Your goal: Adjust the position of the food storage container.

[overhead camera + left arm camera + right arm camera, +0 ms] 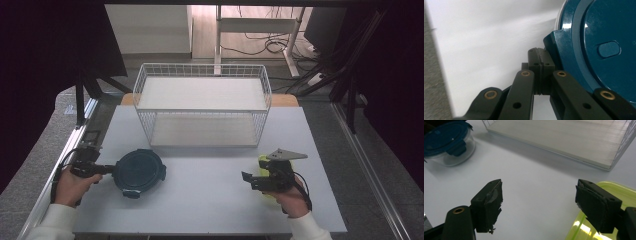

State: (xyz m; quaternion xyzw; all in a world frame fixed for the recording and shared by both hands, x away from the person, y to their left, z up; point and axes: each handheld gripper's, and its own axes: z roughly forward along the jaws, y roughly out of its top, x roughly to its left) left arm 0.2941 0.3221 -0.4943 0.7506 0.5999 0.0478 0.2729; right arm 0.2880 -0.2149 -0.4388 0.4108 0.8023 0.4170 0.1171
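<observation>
My left gripper has its jaws pressed flat together, pad against pad. I cannot tell from the left gripper view whether anything thin is caught between them. Their tips sit right against a latch tab of the blue lid on the round container. From above, that gripper lies low at the container's left edge, touching it, with my left hand behind it near the table's left side.

My right gripper stands wide open, with nothing between its jaws. One pad has torn, ragged tape on its inner face; the other pad sits over the rim of a yellow-green lid, which lies at the near right, partly under the jaw. In the high view this gripper points left across the table, my right hand gripping it from below, and a bit of the yellow-green lid shows just beyond it.

The round container is clear-walled with its blue lid on, standing on the white table at the near left, well apart from my right gripper. In the right gripper view it shows at the far left.

Beyond both, at the far middle of the table, stands a white wire basket rack with two pale shelves, its lower shelf lying open toward me.
</observation>
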